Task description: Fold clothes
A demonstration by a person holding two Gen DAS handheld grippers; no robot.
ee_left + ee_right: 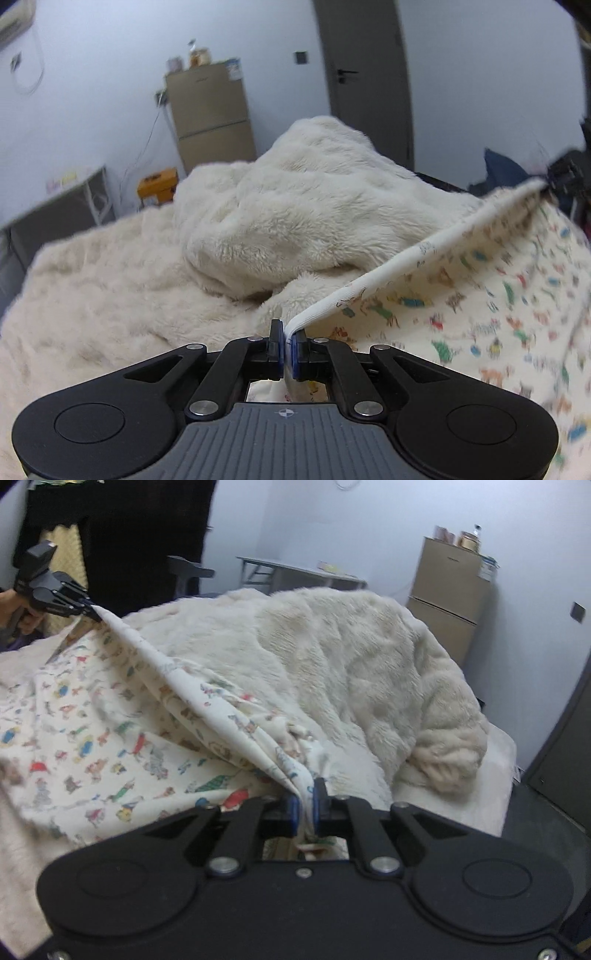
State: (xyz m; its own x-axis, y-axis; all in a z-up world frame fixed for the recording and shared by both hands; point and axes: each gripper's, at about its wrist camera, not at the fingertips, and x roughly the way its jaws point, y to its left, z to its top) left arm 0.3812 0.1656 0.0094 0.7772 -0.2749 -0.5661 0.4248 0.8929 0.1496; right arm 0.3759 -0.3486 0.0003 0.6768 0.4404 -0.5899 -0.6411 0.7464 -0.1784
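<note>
A cream garment printed with small coloured animals [480, 317] hangs stretched between both grippers above a bed. My left gripper [289, 345] is shut on one end of its white ribbed hem, which runs taut up to the right. The right gripper [561, 175] shows at that far end. In the right wrist view my right gripper [306, 805] is shut on a bunched fold of the printed garment [110, 746]. The left gripper [90, 609] shows at upper left, held by a hand, pinching the other end.
A fluffy cream blanket [295, 206] is heaped on the bed behind the garment. Against the wall stand a brown fridge [210, 114], an orange box [157, 188] and a grey table [295, 572]. A grey door [365, 77] is beyond the bed.
</note>
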